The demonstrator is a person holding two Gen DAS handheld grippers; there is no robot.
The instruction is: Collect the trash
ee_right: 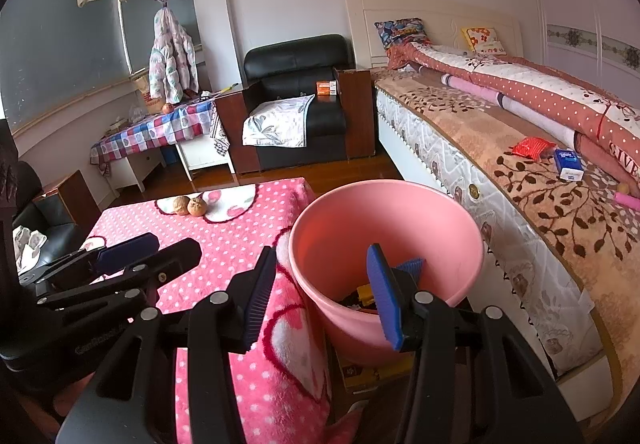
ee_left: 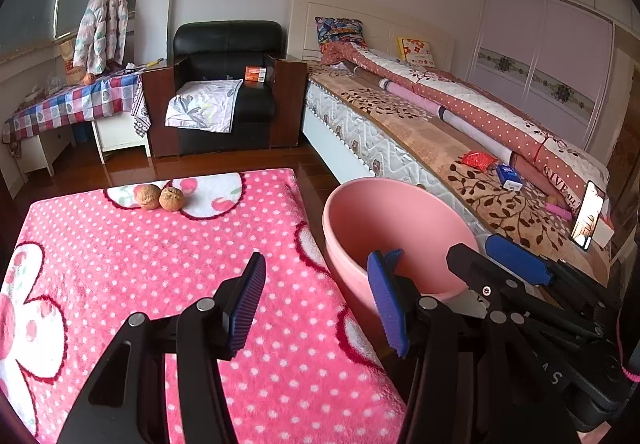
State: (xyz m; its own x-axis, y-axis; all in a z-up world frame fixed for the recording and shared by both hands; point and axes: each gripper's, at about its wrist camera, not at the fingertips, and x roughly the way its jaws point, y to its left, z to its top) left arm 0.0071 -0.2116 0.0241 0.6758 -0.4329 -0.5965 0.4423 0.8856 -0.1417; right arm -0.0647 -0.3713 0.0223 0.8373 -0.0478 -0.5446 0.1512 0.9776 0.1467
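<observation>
Both grippers hang side by side, fingers parted and empty: the left gripper (ee_left: 316,304) over the pink-covered counter (ee_left: 160,284), the right gripper (ee_right: 320,296) straddling the counter's edge and the pink bin (ee_right: 384,228). The bin stands wedged between counter and bed (ee_right: 520,171), evidently for short drops. Two brown husks (ee_left: 160,197), presumably the trash, sit touching at the far edge, the approach across the cloth unobstructed.

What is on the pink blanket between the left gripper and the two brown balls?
Nothing: in the left wrist view, only bare blanket lies between the left gripper and the brown balls.
</observation>
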